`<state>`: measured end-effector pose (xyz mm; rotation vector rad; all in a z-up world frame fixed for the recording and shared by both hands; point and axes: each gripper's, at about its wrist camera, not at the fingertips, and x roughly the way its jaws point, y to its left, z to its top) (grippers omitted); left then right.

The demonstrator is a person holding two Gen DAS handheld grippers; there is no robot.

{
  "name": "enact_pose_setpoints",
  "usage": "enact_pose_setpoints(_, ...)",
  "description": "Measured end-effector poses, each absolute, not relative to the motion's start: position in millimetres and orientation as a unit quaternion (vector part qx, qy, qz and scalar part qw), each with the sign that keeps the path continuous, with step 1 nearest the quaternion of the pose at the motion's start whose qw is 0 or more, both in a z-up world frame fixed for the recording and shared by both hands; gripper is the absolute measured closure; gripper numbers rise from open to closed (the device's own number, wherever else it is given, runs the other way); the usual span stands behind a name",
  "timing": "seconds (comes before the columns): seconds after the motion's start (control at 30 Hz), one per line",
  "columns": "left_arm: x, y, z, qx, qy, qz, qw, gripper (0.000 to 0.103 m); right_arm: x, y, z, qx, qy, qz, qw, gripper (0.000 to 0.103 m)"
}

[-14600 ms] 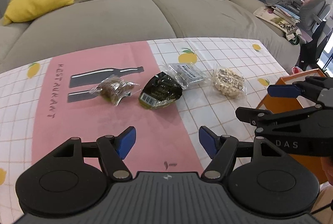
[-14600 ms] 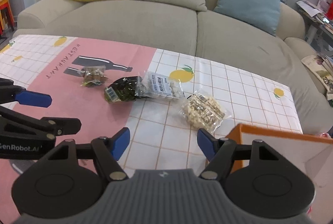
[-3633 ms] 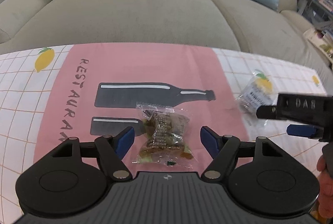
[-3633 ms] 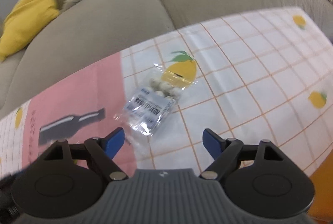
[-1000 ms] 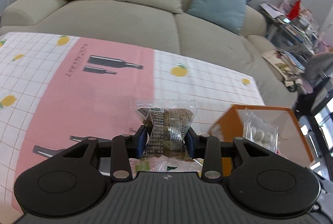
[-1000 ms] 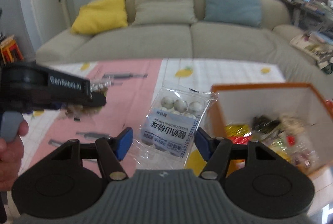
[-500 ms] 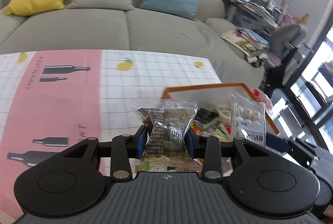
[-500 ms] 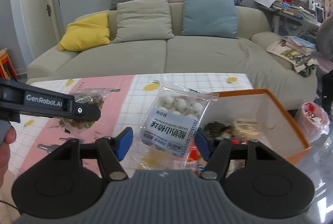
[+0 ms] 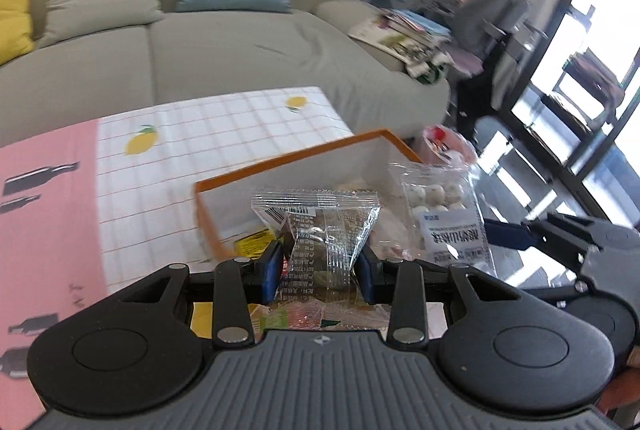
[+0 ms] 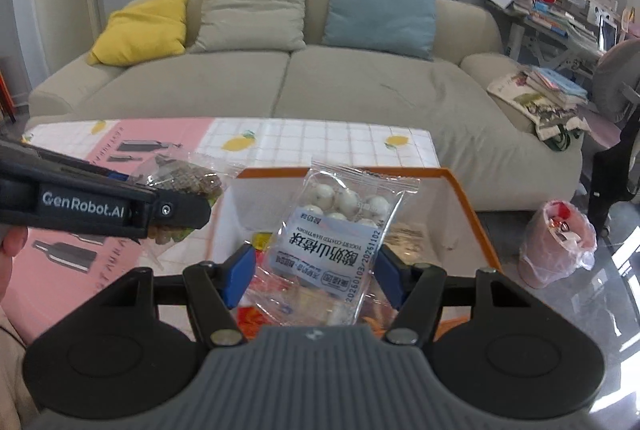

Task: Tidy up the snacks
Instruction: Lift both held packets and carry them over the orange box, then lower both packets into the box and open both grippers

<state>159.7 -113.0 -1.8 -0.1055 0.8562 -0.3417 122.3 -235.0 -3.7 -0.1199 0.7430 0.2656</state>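
Observation:
My left gripper (image 9: 320,268) is shut on a clear packet of brown snack (image 9: 320,226) and holds it over the orange box (image 9: 280,166). The packet also shows in the right wrist view (image 10: 182,182), left of the box (image 10: 468,214). My right gripper (image 10: 314,270) is shut on a clear bag of white balls with a blue label (image 10: 340,230), above the box's inside. That bag shows in the left wrist view (image 9: 440,214) to the right. Several snack packets lie in the box.
The table (image 10: 320,142) carries a pink and white checked cloth with lemons. A beige sofa (image 10: 280,78) with cushions stands behind it. A pink waste bin (image 10: 556,242) sits on the floor right of the box.
Both grippers have carried their packets further right, to above the orange box. The left wrist view has swung right; the box now sits right behind its packet.

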Motion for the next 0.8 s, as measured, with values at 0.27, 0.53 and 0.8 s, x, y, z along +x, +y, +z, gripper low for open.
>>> enact_pose_setpoints(0.27,200.7,-133.7,-17.0,-0.041,0.471,-0.213,0.855,0.061,175.1,-271.6,-5.2,-0.077,0.418,0.105,0.899,0.04)
enact_pose_setpoints(0.53,241.6,-146.1,-40.1,-0.008,0.519,-0.22,0.826,0.061,243.2,-315.6,-36.4,-0.024,0.515,0.068,0.854,0.039)
enact_pose_setpoints(0.8,262.8,-157.5,-71.1,0.016,0.544,-0.209,0.812,0.061,277.5,-313.9,-79.7,-0.049,0.564,0.086,0.82,0.039)
